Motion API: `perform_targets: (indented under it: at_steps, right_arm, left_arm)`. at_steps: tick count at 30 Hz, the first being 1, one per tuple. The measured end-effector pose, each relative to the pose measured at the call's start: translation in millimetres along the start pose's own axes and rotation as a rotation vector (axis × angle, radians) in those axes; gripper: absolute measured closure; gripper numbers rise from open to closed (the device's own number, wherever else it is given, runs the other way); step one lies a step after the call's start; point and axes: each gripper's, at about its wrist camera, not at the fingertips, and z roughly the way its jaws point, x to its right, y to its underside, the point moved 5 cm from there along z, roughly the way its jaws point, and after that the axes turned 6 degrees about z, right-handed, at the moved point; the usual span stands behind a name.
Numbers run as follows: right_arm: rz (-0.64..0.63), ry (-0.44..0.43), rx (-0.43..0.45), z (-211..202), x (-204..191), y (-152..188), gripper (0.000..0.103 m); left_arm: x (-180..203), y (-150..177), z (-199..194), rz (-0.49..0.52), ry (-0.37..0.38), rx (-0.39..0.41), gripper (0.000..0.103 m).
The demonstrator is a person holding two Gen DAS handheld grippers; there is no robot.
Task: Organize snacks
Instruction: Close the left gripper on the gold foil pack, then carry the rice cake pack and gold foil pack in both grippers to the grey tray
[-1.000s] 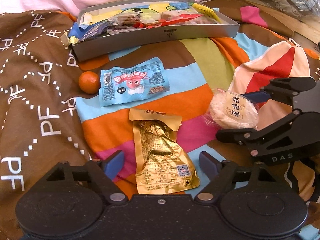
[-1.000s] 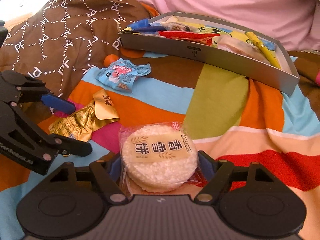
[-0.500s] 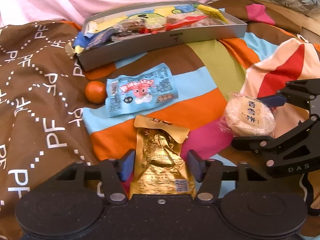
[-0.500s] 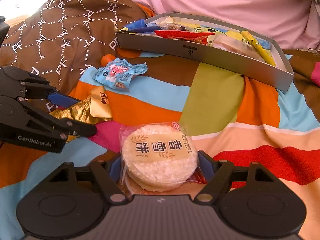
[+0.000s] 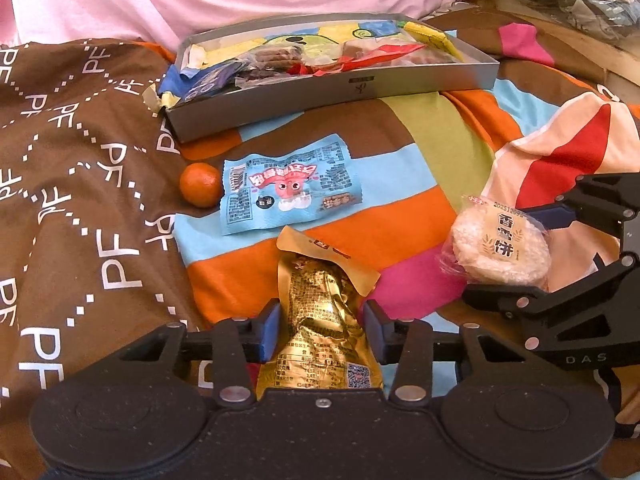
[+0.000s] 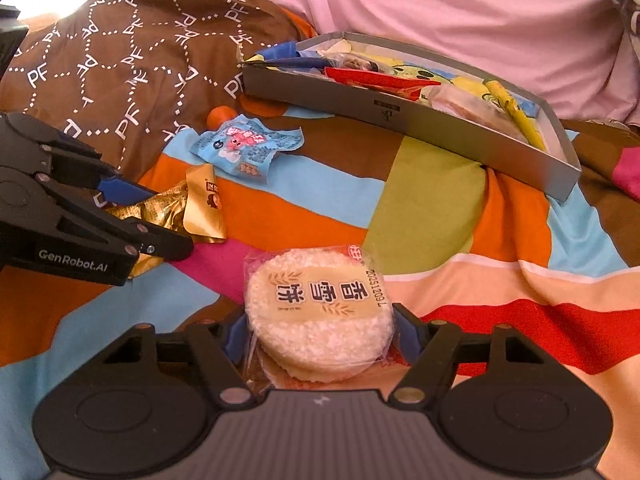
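Since both grippers already have something pinched, the whole next move comes down to where the grey tray (image 5: 332, 94) sits: dead ahead at 12 o'clock from the left gripper (image 5: 322, 330), more like 1 o'clock from the right gripper (image 6: 320, 330), and well apart from both across the striped bedspread (image 5: 404, 216). Left fingers (image 5: 269, 330) are closed on the gold foil pouch (image 5: 320, 312), crinkly and metallic, long axis running straight away from the camera with its flat sealed flap at the far end. Right fingers (image 6: 408, 334) are clamped on the round rice cracker pack (image 6: 320, 312), a bumpy white disc in clear film with a tan label, gripped across its width. I'd guess neither arm is clearly nearer, though the left one looks squarer to the tray's long wall. Further out at 11 o'clock in the left view lies a flat light-blue snack packet (image 5: 288, 182), glossy, with a small orange (image 5: 200, 190) touching its left edge. The tray itself is shallow, thin-walled, already stuffed with mixed wrappers, its long axis running left-right, so I'd drop stuff in over the near wall.
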Motion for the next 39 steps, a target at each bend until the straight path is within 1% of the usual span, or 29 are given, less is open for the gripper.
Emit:
perform_targets:
  at_steps: [4,13,23,26,28,31,35,39]
  right_arm:
    - [-0.005,0.011,0.012,-1,-1,0,0.029]
    - [-0.084,0.084,0.068,-9,-12,1,0.029]
    - [-0.061,0.163,0.126,-17,-5,0,0.029]
    - [-0.069,0.174,0.141,-19,-6,0,0.029]
    - [-0.081,0.177,0.152,-20,-8,0,0.029]
    - [-0.097,0.180,0.169,-21,-10,0,0.029]
    - [-0.107,0.181,0.176,-22,-12,0,0.029]
    - [-0.096,0.184,0.180,-23,-10,1,0.029]
  left_arm:
    - [0,0,-2,-0.001,0.000,0.007,0.059]
    - [0,-1,-6,-0.009,-0.002,0.020,0.062]
    - [2,-3,-9,-0.011,-0.001,0.039,0.064]
    - [1,-3,-10,-0.019,0.004,0.047,0.064]
    - [1,-4,-11,-0.028,0.012,0.055,0.064]
    - [1,-4,-11,-0.046,0.046,0.069,0.065]
    - [2,-4,-10,-0.055,0.069,0.064,0.065]
    - [10,-4,-11,-0.037,0.131,0.074,0.065]
